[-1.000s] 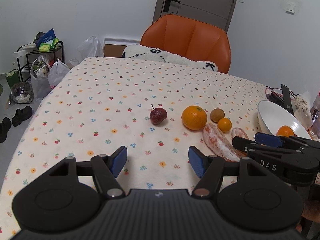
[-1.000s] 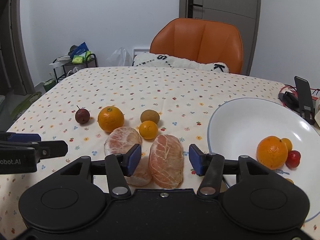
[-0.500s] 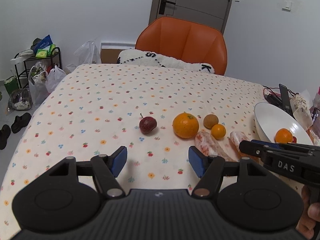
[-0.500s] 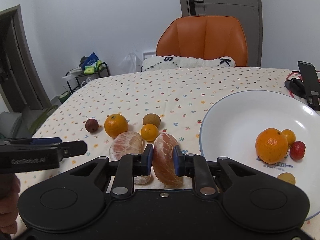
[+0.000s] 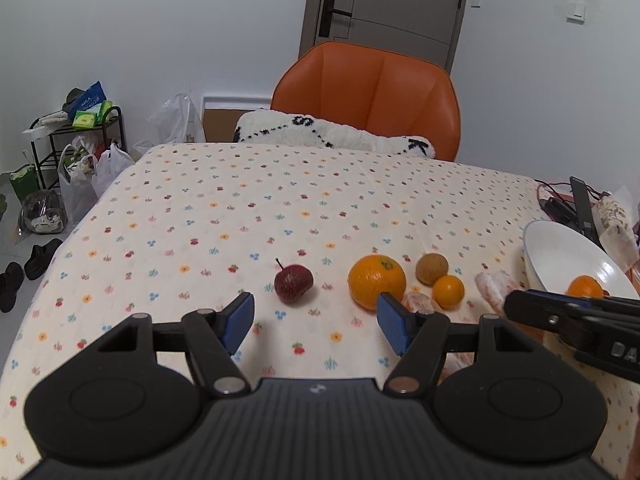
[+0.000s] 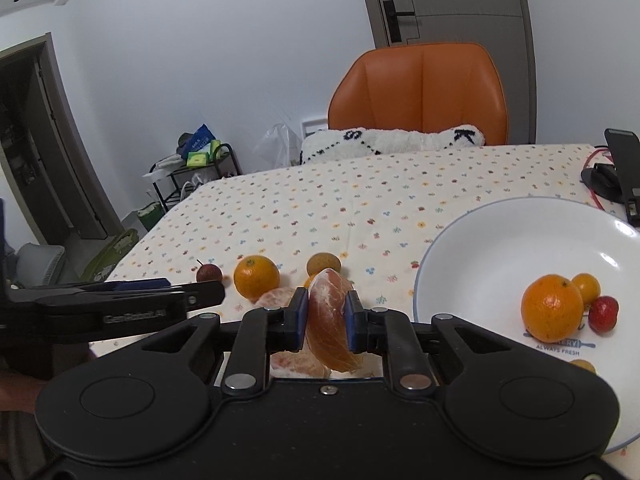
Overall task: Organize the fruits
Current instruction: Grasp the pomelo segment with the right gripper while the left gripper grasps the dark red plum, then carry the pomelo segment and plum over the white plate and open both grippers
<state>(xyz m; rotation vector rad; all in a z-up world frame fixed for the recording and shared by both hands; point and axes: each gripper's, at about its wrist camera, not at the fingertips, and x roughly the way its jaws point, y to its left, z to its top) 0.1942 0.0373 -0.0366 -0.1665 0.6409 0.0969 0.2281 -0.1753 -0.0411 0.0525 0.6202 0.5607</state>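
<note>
My right gripper [image 6: 327, 322] is shut on a peeled pomelo piece [image 6: 330, 320], lifted off the flowered tablecloth just left of the white plate [image 6: 500, 232]. The plate holds an orange [image 6: 552, 307], a small orange fruit [image 6: 586, 287] and a red fruit [image 6: 603, 313]. On the cloth lie a dark red fruit [image 5: 293, 283], a large orange [image 5: 376, 286], a brown kiwi [image 5: 431, 268], a small orange [image 5: 448, 291] and more peeled pieces [image 5: 493, 286]. My left gripper [image 5: 316, 322] is open above the cloth, in front of the red fruit and the large orange.
An orange chair [image 5: 372, 92] with a white cushion [image 5: 332, 134] stands at the table's far side. A phone stand and cables [image 6: 618, 176] lie beyond the plate. A shelf with bags [image 5: 76, 152] and shoes [image 5: 24, 272] are on the floor at left.
My right gripper went from open around the pomelo piece to shut on it, then lifted it off the cloth. The left gripper drew back slightly and stayed open.
</note>
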